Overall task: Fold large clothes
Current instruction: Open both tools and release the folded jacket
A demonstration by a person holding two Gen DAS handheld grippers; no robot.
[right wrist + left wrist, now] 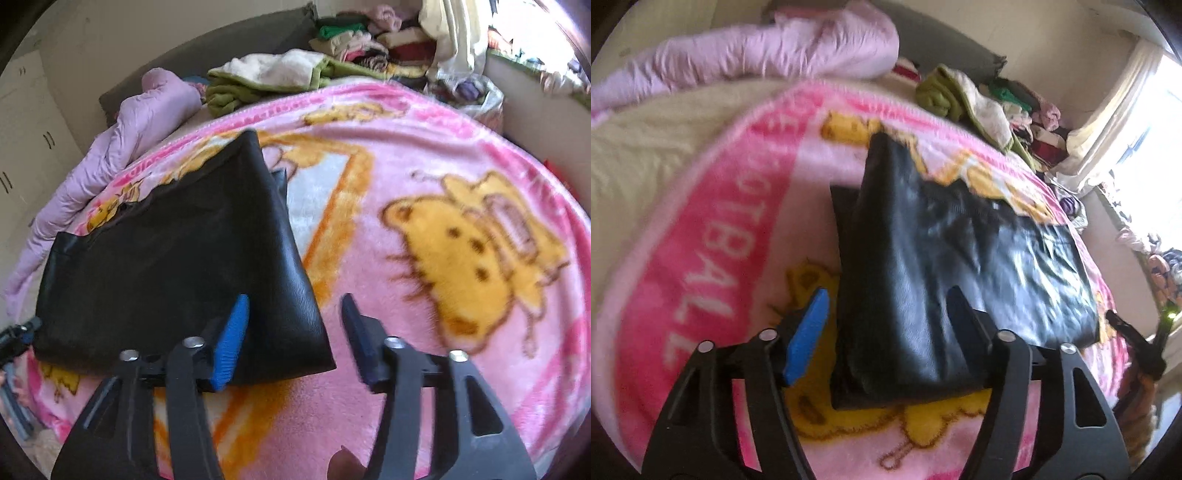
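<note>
Both grippers hang with their jaws parted, gripping nothing. On the left gripper the blue pad is over the blanket beside the black garment's near-left edge, while the dark finger stands over the garment itself; no cloth is pinched. On the right gripper the blue pad is above the garment's near-right corner and the other finger is over bare blanket. That shiny, leather-like garment lies folded flat in a rough rectangle on the pink blanket with yellow cartoon figures. Beyond the garment, a lilac quilted coat lies bunched at the blanket's far edge, with a green-and-cream throw beside it and a pile of folded clothes further back.
</note>
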